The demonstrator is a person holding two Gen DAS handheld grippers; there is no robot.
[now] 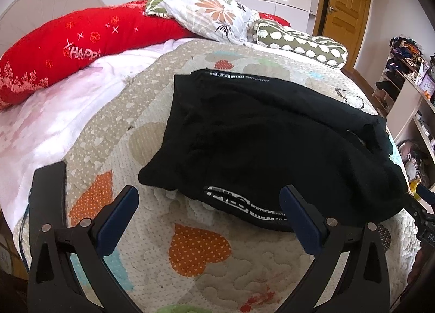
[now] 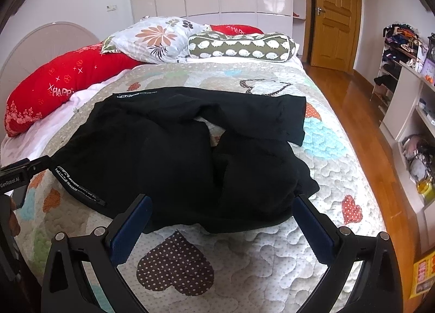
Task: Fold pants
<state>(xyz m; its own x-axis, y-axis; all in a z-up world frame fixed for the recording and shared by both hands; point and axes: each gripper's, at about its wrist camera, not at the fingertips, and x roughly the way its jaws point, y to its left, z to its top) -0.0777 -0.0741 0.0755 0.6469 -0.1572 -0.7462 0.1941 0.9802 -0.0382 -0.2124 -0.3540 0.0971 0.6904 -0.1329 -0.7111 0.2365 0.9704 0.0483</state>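
Black pants (image 1: 272,144) with a white-lettered waistband lie bunched on the quilted bed; they also show in the right wrist view (image 2: 176,155), with one leg end folded over at the far right. My left gripper (image 1: 210,204) is open, its blue pads just short of the near waistband edge, holding nothing. My right gripper (image 2: 221,215) is open, its tips at the near edge of the pants, holding nothing. The left gripper's body shows at the left edge of the right wrist view (image 2: 19,174).
A heart-patterned quilt (image 2: 244,258) covers the bed. A red bolster (image 1: 68,49), a floral pillow (image 2: 155,38) and a green patterned bolster (image 2: 242,46) lie at the head. Wooden floor, cluttered shelves (image 2: 407,95) and a door (image 2: 334,13) stand to the right.
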